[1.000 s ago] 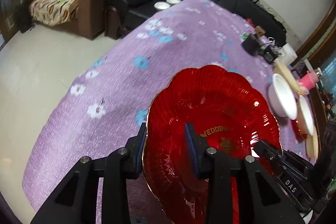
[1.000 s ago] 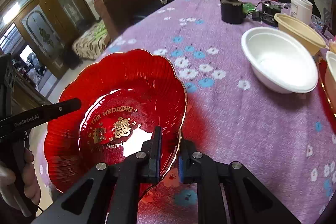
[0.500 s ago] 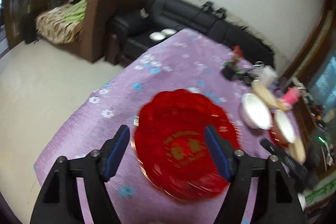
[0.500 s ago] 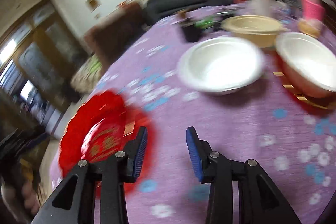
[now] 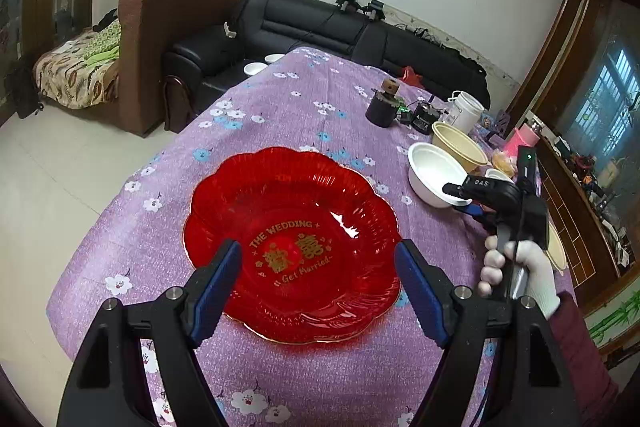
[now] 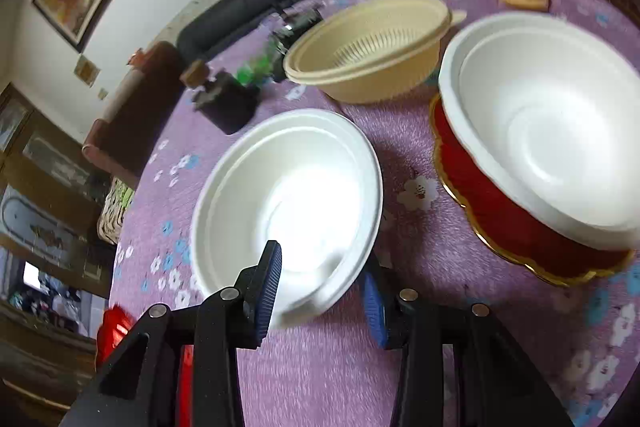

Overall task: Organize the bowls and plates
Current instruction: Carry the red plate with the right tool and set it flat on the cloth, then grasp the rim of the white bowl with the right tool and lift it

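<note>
Since a second ago both grippers have let go of the red plate [image 5: 292, 251], now flat on the bench [image 5: 280, 99]. The left gripper [image 5: 318, 285] hangs wide above it; the right gripper [image 6: 320, 291], wide, straddles the near rim of a white bowl [image 6: 288, 195]. Another white bowl [image 6: 548, 155] already sits on a second red plate [image 6: 516, 227]; this pairing is probably next.
</note>
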Demonstrator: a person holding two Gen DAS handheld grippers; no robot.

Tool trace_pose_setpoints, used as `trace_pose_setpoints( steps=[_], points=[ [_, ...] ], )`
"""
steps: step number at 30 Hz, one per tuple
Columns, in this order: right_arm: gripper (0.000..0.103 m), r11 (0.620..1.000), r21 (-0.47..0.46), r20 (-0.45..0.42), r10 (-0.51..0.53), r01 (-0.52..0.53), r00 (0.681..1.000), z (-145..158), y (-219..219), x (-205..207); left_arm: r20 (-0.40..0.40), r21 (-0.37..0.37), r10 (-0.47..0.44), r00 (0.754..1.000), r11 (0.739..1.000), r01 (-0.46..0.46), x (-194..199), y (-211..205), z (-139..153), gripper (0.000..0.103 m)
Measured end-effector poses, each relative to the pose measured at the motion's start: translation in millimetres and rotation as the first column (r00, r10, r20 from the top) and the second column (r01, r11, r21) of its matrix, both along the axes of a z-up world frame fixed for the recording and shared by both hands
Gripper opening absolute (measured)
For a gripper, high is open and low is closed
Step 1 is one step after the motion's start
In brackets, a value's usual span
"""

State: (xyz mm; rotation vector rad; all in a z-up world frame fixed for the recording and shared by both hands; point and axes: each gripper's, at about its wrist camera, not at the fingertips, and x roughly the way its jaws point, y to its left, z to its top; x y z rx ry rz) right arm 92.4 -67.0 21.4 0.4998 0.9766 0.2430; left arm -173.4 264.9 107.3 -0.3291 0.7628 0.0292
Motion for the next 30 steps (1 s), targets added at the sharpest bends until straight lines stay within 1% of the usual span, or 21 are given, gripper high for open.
trace_pose_setpoints(
  steps=[1,2,4,5,7,9,14,16,19,22,24,25,27,28,29,30],
  points=[
    [0.022,1.000,0.008,-0.009,-0.006,0.006,1.000,-1.8,-1.5,2.4,-0.003,0.001,-0.002,1.000,1.000,0.002,0.0,-0.4,-0.1,0.078],
    [0.014,1.000,0.028,-0.018,-0.004,0.004,1.000,-3.1,-4.6,3.9,-0.005,0.006,-0.005,1.000,1.000,0.005,-0.2,-1.6,0.6,0.078],
    [0.010,0.998,0.068,-0.028,0.014,-0.012,1.000,-5.3,-11.1,1.6,-0.004,0.019,-0.014,1.000,1.000,0.014,-0.6,-6.6,2.4,0.078],
    [0.010,0.997,0.070,-0.034,0.022,-0.019,0.999,-4.7,-14.2,-1.2,-0.005,0.019,-0.018,1.000,1.000,0.018,-0.4,-8.6,2.4,0.078],
    [0.009,0.996,0.079,-0.043,0.055,-0.052,0.998,-2.6,-20.1,-9.5,-0.009,0.005,-0.035,0.999,0.999,0.035,0.8,-13.6,2.0,0.078],
    [0.009,0.989,0.110,-0.085,0.109,-0.099,0.990,-4.1,-26.3,-23.7,-0.016,-0.011,-0.065,0.998,0.998,0.065,2.5,-21.1,1.4,0.078],
    [0.008,0.964,0.165,-0.187,0.237,-0.207,0.953,-8.6,-44.5,-55.6,-0.026,0.008,-0.142,0.990,0.990,0.142,5.5,-54.1,2.1,0.078],
    [0.008,0.954,0.179,-0.234,0.281,-0.242,0.931,-12.4,-53.5,-70.9,-0.032,0.015,-0.180,0.983,0.983,0.181,7.0,-69.4,1.6,0.078],
    [0.009,0.945,0.162,-0.279,0.319,-0.283,0.906,-15.5,-57.3,-86.3,-0.055,0.020,-0.238,0.970,0.971,0.240,13.6,-95.0,-4.0,0.078],
    [0.012,0.949,0.111,-0.258,0.313,-0.294,0.914,-13.6,-62.5,-94.8,-0.102,0.009,-0.289,0.952,0.956,0.292,24.6,-120.9,-19.2,0.078],
    [0.012,0.953,0.093,-0.225,0.304,-0.290,0.926,-12.2,-66.4,-96.6,-0.146,-0.008,-0.314,0.938,0.948,0.317,32.4,-136.9,-33.5,0.078],
    [0.015,0.954,0.083,-0.207,0.298,-0.287,0.932,-10.8,-67.2,-97.8,-0.168,-0.015,-0.326,0.930,0.945,0.328,35.8,-144.6,-40.5,0.078],
    [0.024,0.958,0.042,-0.171,0.285,-0.283,0.943,-7.5,-67.7,-98.7,-0.196,-0.020,-0.339,0.920,0.939,0.342,38.9,-155.8,-50.7,0.078],
    [0.031,0.959,0.024,-0.155,0.281,-0.281,0.947,-6.3,-68.6,-99.5,-0.206,-0.017,-0.343,0.917,0.938,0.347,40.6,-160.1,-53.6,0.078],
    [0.035,0.960,0.009,-0.136,0.277,-0.279,0.951,-5.9,-68.4,-101.3,-0.214,-0.015,-0.345,0.914,0.937,0.350,41.8,-163.8,-56.2,0.078],
    [0.035,0.961,-0.002,-0.119,0.274,-0.277,0.954,-5.8,-68.5,-102.7,-0.219,-0.014,-0.347,0.912,0.935,0.353,43.2,-166.6,-57.7,0.078]
  ],
)
